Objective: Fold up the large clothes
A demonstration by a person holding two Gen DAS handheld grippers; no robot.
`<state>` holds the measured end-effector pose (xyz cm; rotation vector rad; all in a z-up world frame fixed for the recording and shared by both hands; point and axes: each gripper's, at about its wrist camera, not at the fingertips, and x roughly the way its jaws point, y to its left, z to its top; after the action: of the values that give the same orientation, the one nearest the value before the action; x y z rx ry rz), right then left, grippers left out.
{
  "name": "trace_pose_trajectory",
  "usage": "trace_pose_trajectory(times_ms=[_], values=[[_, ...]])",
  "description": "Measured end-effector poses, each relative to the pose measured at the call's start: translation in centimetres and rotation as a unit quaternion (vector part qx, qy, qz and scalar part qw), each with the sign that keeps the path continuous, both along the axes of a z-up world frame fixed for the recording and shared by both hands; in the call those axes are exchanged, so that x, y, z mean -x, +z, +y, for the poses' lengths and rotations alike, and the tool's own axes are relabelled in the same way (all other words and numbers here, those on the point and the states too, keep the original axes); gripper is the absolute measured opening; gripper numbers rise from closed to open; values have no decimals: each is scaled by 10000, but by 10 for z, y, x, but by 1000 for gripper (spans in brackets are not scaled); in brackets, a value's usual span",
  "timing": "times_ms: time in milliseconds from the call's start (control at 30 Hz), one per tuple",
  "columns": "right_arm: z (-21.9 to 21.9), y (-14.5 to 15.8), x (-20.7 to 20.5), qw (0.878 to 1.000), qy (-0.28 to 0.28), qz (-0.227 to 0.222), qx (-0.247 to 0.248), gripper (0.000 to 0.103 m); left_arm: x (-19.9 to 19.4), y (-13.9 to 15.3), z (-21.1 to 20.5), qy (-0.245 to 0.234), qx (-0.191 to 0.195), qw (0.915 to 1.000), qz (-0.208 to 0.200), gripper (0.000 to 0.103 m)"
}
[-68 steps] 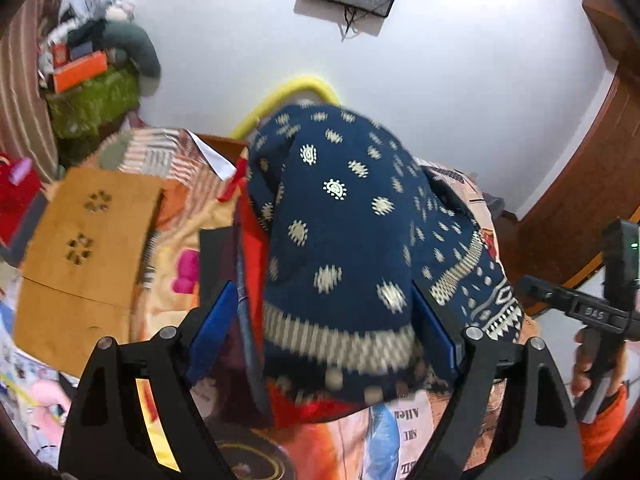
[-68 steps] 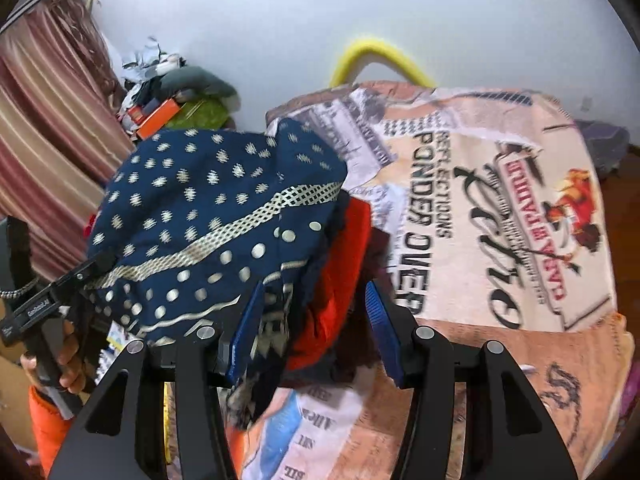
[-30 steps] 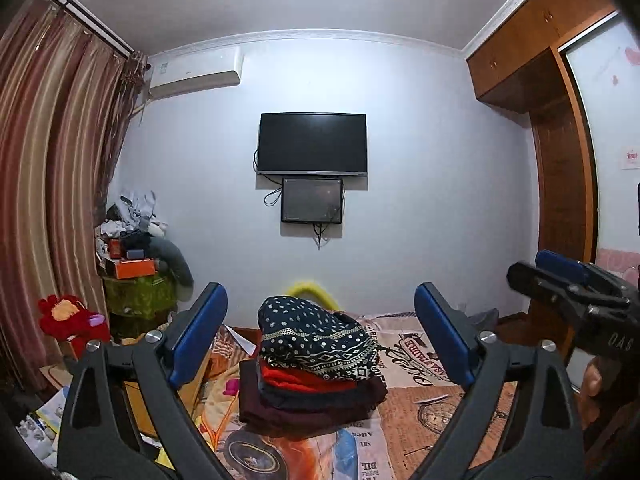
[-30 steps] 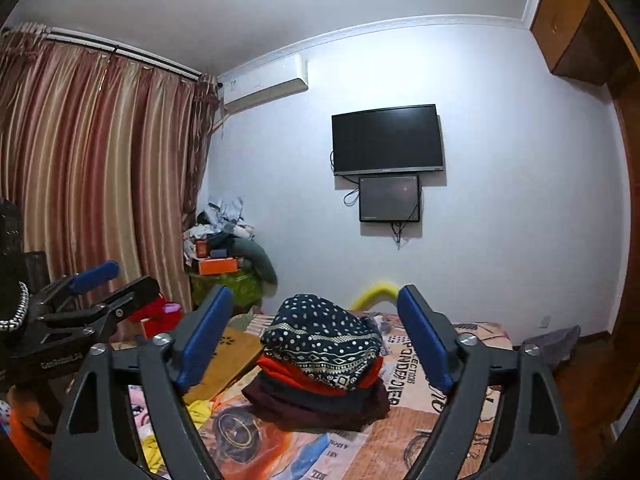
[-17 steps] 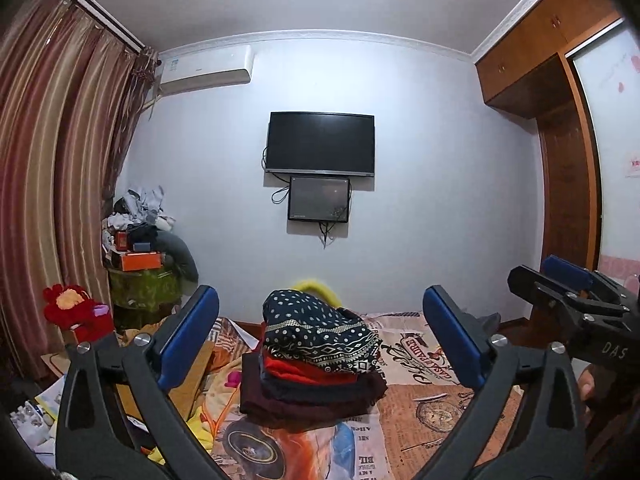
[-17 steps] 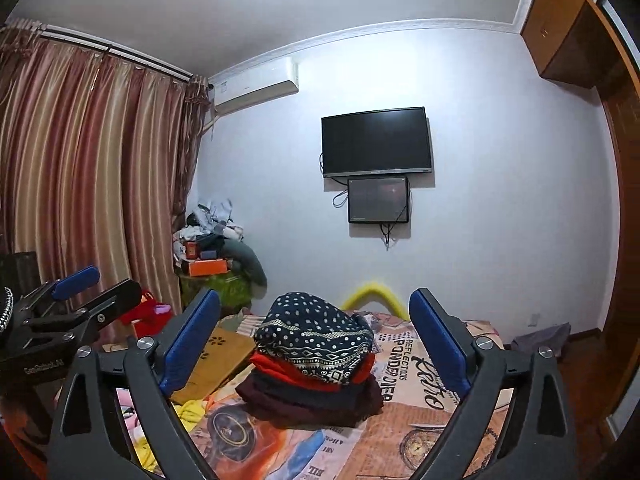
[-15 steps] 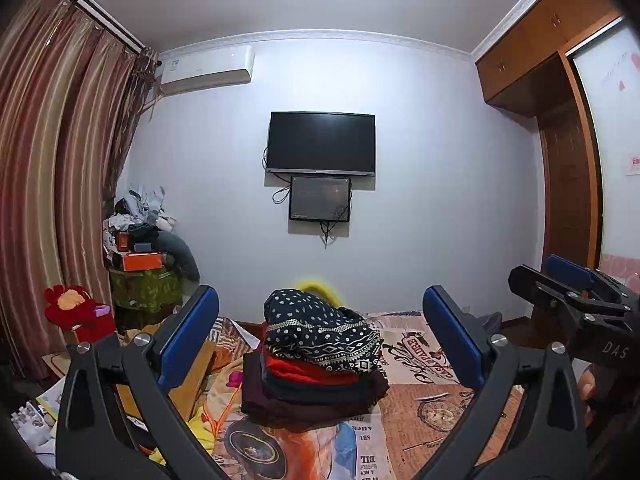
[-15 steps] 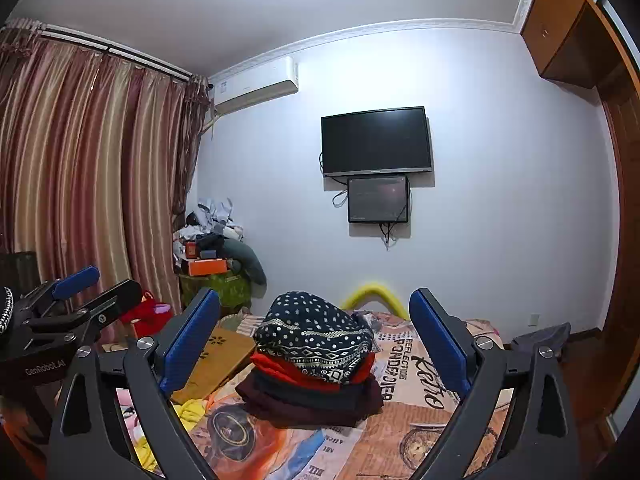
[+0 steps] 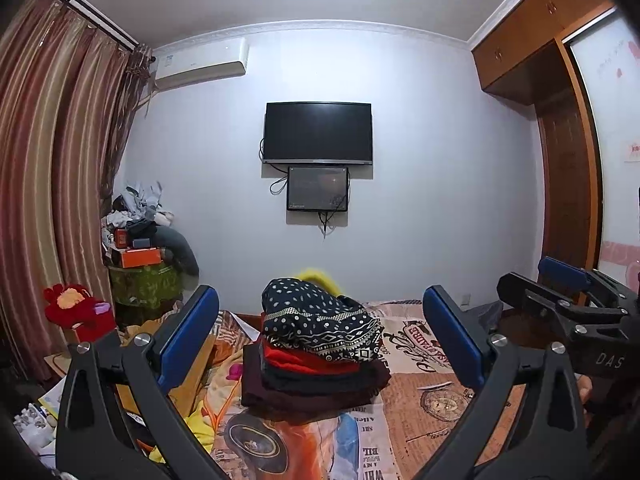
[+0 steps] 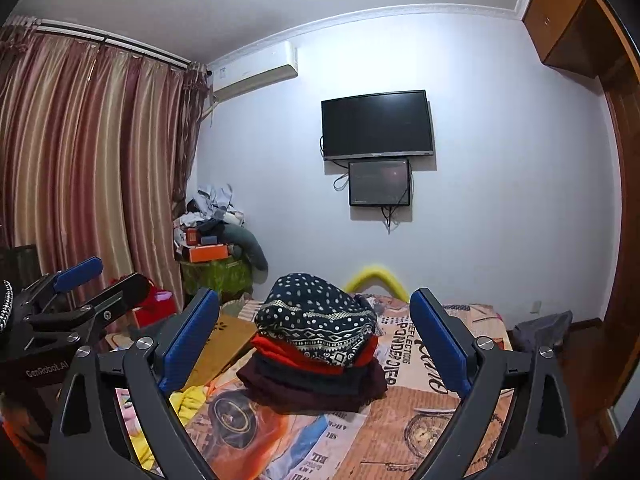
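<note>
A stack of folded clothes (image 9: pixel 316 356) sits on the bed, with a navy dotted garment (image 9: pixel 316 316) on top, then red, dark and maroon layers. It also shows in the right wrist view (image 10: pixel 316 352). My left gripper (image 9: pixel 320 336) is open and empty, held back from the stack at some distance. My right gripper (image 10: pixel 316 340) is open and empty, likewise held back. The right gripper shows at the right edge of the left wrist view (image 9: pixel 568 304). The left gripper shows at the left edge of the right wrist view (image 10: pixel 76 292).
The bed has a printed orange cover (image 9: pixel 432 400). A brown cardboard sheet (image 10: pixel 224 344) and yellow cloth (image 10: pixel 188 400) lie left of the stack. A cluttered green bin (image 9: pixel 144 280) and curtains (image 9: pixel 48 200) stand on the left. A TV (image 9: pixel 318 132) hangs on the wall, a wardrobe (image 9: pixel 568 160) at right.
Both grippers let go of the dotted garment on the stack, opened wide and pulled well back and up. In the last half second nothing has moved.
</note>
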<state>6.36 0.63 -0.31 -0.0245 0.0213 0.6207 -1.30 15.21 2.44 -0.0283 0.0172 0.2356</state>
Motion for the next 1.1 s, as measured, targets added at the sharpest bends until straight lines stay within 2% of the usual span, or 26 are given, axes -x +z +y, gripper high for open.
trace_pose_trajectory(times_ms=[433,833,1100], values=[[-7,-1,-3,9999,-54,164,3,95,-9,-6,3,-122,134,9998,127,103],[-10,2,-5,9998,-52,186,-3,95,-21,-13,13,-360,420,9979,332,103],[-9,1,-5,9998,-65,199,16,95,-21,-15,11,-357,347,9982,323,103]])
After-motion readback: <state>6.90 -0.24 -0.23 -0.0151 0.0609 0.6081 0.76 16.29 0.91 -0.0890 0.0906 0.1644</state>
